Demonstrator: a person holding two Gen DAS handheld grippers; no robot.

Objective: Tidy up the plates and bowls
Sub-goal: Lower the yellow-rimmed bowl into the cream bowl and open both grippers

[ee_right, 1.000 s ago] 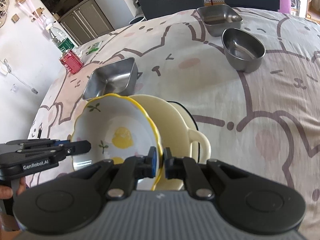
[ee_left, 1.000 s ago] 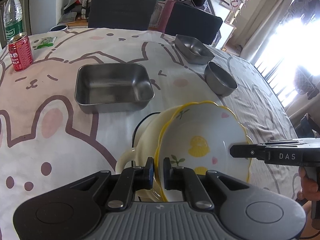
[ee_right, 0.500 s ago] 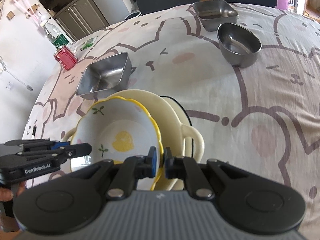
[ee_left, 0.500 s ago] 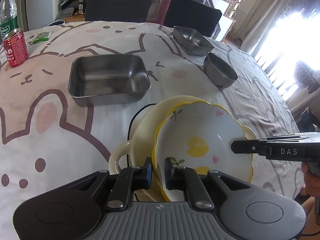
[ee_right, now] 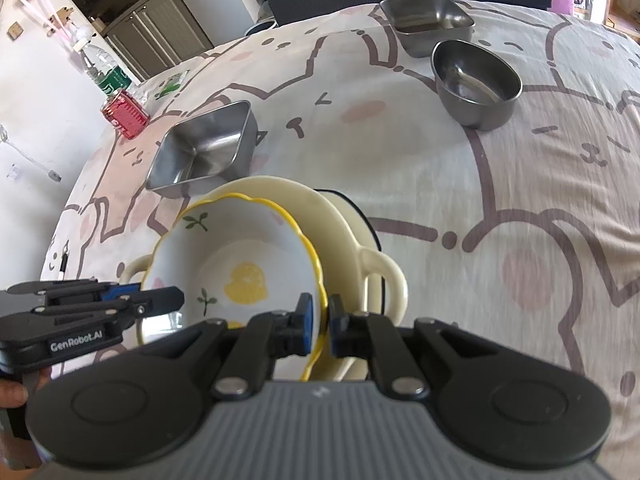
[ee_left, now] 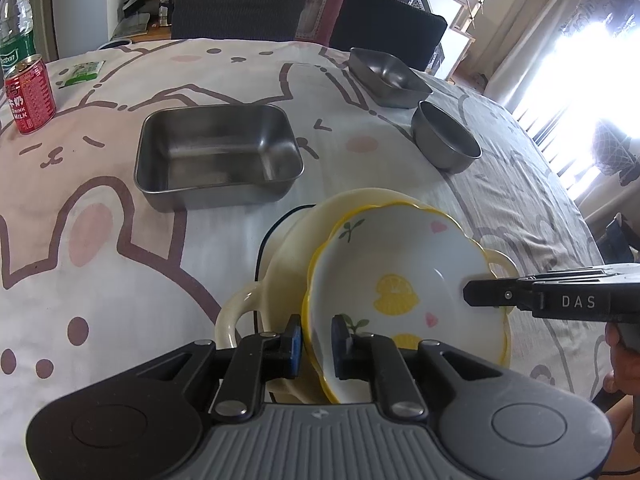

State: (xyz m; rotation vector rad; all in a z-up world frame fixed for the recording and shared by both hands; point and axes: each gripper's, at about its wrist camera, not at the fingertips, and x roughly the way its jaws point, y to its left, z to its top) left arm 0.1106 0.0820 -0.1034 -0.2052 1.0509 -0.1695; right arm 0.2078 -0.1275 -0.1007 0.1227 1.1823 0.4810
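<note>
Nearest the cameras, a white bowl (ee_left: 404, 280) with a scalloped yellow rim and printed lemons, hearts and leaves is nested, slightly tilted, inside a larger cream bowl (ee_left: 304, 232) with loop handles, which is set on the desk (ee_left: 360, 92). Nothing is seen inside the white bowl, whose glazed surface looks smooth and glossy. Its rim is bracketed by the left gripper (ee_left: 316, 342): the fingers (ee_left: 295, 344) are opening, with a gap visible on either side of the rim, so the bowl is no longer pinched there. On the opposite edge, the rim is clenched by the right gripper (ee_right: 318, 326), its blue-padded fingers (ee_right: 306, 324) pressed against the porcelain. Farther back, a rectangular steel tray (ee_left: 218, 156) with rounded corners is seen empty, its brushed metal dully reflective. A smaller steel tray (ee_left: 388, 76) and a round steel bowl (ee_left: 446, 142) are placed just beside each other, well apart from the nested pair. The desk is covered with a soft cloth printed with rabbits. A red can (ee_left: 30, 100) is stood near the far left edge.
</note>
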